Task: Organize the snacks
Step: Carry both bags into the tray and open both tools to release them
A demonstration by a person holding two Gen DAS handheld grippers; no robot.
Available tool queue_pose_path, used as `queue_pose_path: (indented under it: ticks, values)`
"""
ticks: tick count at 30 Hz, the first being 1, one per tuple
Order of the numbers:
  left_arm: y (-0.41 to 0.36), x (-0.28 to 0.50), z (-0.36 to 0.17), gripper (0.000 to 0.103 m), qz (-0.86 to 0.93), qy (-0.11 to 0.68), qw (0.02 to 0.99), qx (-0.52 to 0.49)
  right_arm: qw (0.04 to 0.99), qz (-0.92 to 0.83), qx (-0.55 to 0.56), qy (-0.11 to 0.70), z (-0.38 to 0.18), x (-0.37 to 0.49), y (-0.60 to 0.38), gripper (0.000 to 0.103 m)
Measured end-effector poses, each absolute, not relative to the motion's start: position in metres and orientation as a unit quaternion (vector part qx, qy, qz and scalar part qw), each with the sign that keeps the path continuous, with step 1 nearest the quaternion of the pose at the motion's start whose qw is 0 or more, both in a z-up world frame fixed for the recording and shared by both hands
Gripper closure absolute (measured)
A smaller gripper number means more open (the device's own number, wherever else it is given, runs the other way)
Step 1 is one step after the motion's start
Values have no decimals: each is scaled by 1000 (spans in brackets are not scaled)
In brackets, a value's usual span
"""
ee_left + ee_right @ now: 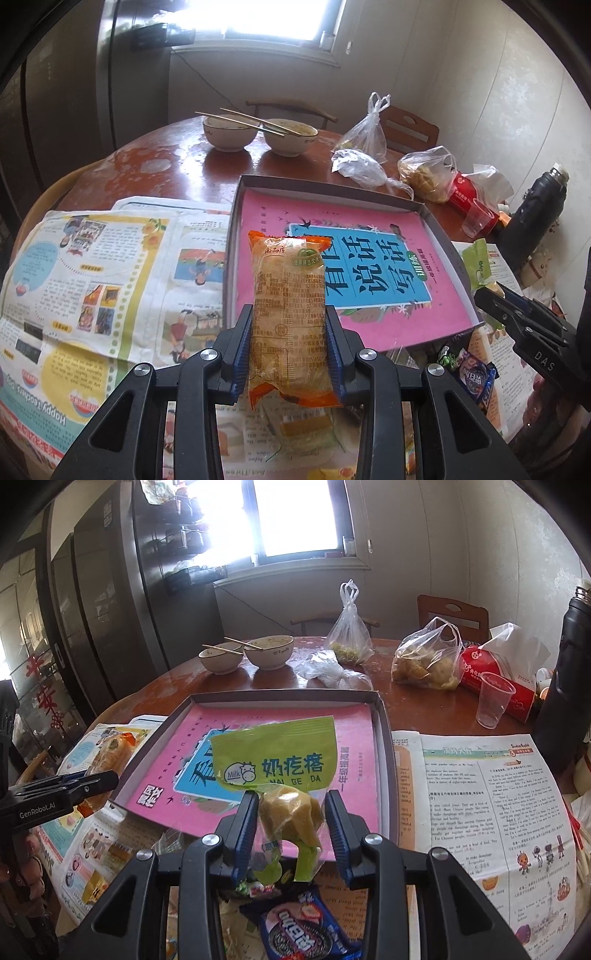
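My left gripper (289, 314) is shut on an orange bread packet (288, 295) and holds it above the near left edge of the grey box lid (236, 206), which has a pink book (369, 266) in it. My right gripper (291, 797) is shut on a green milk-snack bag (275, 757), held above the lid's near edge (386, 738). The right gripper also shows at the right of the left wrist view (491, 295). The left gripper (107, 777) with the orange packet (110, 753) shows at the left of the right wrist view.
A blue Oreo packet (306, 934) and another wrapped snack (303, 428) lie on newspapers (103, 280) below the grippers. Two bowls with chopsticks (258, 136), plastic food bags (428, 664), a red tissue pack (495, 675), a plastic cup (493, 699) and a black flask (532, 210) stand behind.
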State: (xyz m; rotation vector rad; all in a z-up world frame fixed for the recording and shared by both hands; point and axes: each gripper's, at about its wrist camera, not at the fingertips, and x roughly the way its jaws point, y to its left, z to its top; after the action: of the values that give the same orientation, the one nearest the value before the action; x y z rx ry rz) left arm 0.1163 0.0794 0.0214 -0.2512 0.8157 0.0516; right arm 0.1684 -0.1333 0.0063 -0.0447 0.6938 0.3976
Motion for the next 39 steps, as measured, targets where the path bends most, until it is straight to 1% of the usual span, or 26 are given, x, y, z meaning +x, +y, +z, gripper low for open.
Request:
queue_pose_path:
  ticks: [9, 19, 34, 39]
  values:
    - [73, 148, 9, 67, 13, 414, 902, -118, 919, 174, -18, 353, -5, 193, -136, 65]
    - [69, 165, -7, 67, 5, 428, 897, -114, 915, 159, -15, 370, -20, 207, -143, 65]
    - [61, 173, -18, 67, 2, 440, 893, -97, 904, 146, -12, 403, -39, 217, -145, 65]
    - [63, 172, -19, 67, 5, 444, 891, -100, 904, 147, -12, 402, -39, 216, -144, 63]
